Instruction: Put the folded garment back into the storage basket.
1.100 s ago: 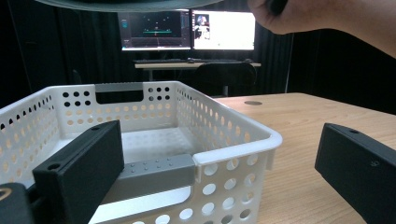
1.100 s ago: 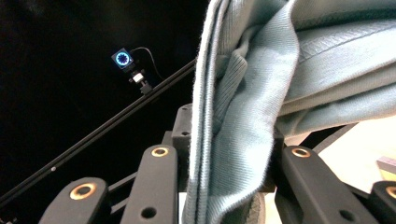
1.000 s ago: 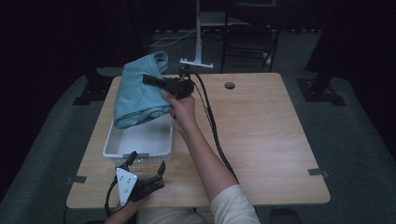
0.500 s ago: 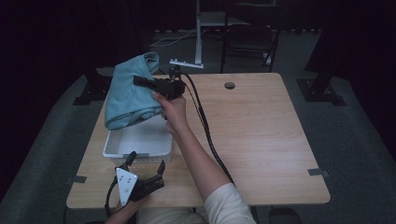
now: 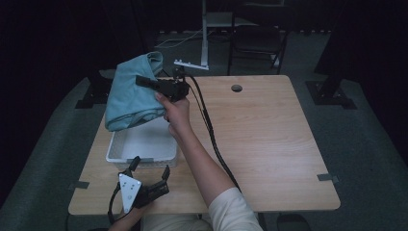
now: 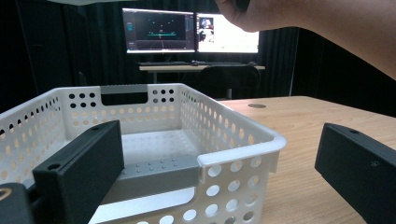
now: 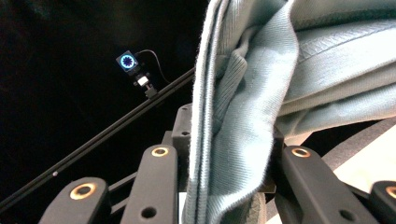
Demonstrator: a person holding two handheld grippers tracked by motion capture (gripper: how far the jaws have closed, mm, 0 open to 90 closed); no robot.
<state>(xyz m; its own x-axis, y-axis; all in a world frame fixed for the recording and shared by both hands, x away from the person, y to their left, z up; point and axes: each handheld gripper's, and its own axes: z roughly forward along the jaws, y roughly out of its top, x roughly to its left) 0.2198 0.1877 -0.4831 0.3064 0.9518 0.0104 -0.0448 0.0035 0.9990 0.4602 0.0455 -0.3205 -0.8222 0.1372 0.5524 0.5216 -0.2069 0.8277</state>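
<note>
R gripper [image 5: 144, 81] jaws clamped, L gripper [image 5: 150, 172] jaws apart

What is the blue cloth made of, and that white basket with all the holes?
The blue cloth looks like soft knitted fabric, maybe cotton: fine ribbed rows show and it hangs in limp folds. The white basket looks like hard moulded plastic: smooth, slightly shiny walls with neat round holes and a grey handle strip.
</note>
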